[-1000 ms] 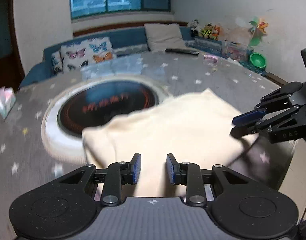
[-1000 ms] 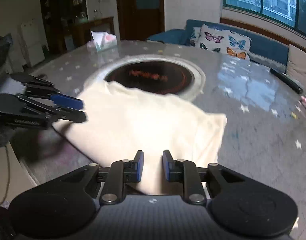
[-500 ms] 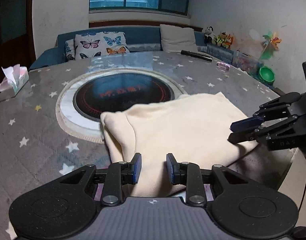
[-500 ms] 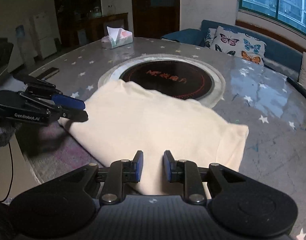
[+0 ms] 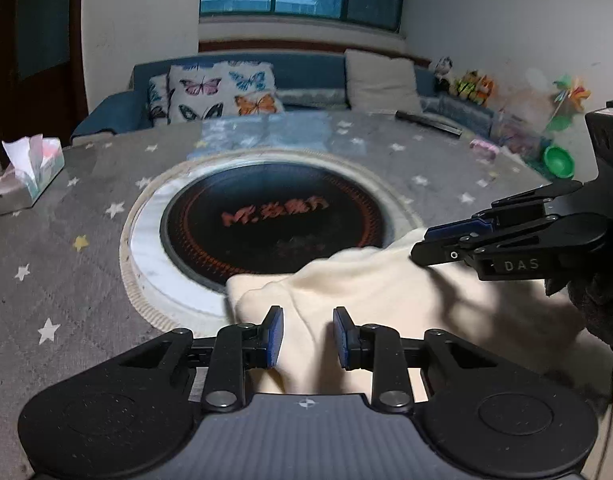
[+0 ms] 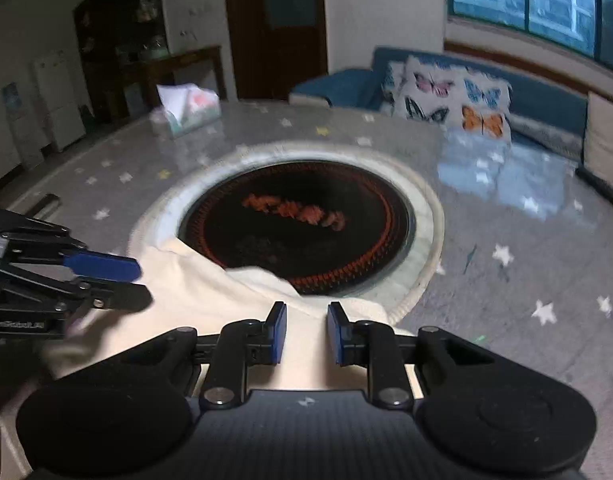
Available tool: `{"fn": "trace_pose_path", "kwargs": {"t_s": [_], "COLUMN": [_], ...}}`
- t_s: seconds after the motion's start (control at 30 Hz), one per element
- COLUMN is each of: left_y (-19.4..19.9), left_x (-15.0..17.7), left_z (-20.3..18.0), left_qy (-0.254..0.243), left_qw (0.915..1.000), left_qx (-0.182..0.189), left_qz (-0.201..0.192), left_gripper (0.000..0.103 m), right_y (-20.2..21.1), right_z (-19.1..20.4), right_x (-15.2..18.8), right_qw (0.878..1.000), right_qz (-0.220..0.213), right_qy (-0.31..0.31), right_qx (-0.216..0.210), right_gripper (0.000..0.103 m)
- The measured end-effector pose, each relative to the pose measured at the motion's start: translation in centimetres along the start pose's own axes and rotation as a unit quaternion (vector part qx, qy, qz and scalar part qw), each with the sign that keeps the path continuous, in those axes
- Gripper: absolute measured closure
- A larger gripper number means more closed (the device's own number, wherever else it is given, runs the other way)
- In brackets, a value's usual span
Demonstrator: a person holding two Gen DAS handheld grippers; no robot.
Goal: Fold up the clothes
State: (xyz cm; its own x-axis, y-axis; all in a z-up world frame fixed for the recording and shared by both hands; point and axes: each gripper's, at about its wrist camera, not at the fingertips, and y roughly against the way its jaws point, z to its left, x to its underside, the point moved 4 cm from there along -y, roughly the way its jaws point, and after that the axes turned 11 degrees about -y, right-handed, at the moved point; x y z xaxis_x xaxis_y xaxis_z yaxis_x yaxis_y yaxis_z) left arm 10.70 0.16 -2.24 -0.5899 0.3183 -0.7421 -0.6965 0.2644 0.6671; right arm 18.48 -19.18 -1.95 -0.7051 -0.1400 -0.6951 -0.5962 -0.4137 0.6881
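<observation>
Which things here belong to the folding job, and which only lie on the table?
For the job:
cream garment
left gripper
right gripper

Just lying about:
tissue box
round cooktop
black remote
pink item
star-pattern tablecloth

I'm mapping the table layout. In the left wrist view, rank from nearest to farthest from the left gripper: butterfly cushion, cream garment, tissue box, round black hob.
1. cream garment, between the left gripper fingers
2. round black hob, table centre
3. tissue box, far left
4. butterfly cushion, on the sofa behind
</observation>
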Motion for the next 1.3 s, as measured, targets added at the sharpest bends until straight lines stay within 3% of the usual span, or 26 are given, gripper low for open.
{"fn": "trace_pose_path", "kwargs": {"t_s": [0.23, 0.53, 0.93, 1.03, 1.13, 1.2, 1.3], "left_y": [-0.1, -4.5, -2.8, -1.1, 0.4, 1.5, 2.7], "left_x": [-2.0, -3.1, -3.0, -2.8, -2.1, -1.4, -0.3], "left_z": [-0.6, 0.0, 1.4, 2.6, 4.1, 4.8, 5.7], "left_qy": [-0.01, -0.002, 0.02, 0.038, 0.061, 0.075, 0.095], "left_qw": [0.9996, 0.9997, 0.9997, 0.9992, 0.9977, 0.9966, 0.9946], "left_qx": [0.013, 0.017, 0.014, -0.003, -0.02, -0.028, -0.037], "left_qz": [-0.022, 0.018, -0.002, -0.014, -0.02, -0.021, -0.021], "left_gripper": [0.074, 0.079, 0.077, 0.072, 0.052, 0.05, 0.037], "right_y": [0.5, -1.7, -1.1, -0.3, 0.2, 0.5, 1.2], "right_z": [1.0, 1.9, 3.3, 4.6, 6.0, 7.3, 9.5], "right_x": [-0.8, -0.7, -0.9, -0.5, 0.4, 1.3, 2.8], "right_qw": [1.0, 1.0, 0.999, 0.998, 0.997, 0.996, 0.992], "right_qz": [-0.014, 0.004, -0.007, -0.008, -0.004, -0.001, 0.003], "right_qy": [0.006, 0.013, 0.03, 0.046, 0.064, 0.081, 0.111], "right_qx": [-0.009, -0.01, -0.02, -0.031, -0.041, -0.049, -0.063], "right_gripper": [0.082, 0.082, 0.082, 0.082, 0.082, 0.081, 0.081]}}
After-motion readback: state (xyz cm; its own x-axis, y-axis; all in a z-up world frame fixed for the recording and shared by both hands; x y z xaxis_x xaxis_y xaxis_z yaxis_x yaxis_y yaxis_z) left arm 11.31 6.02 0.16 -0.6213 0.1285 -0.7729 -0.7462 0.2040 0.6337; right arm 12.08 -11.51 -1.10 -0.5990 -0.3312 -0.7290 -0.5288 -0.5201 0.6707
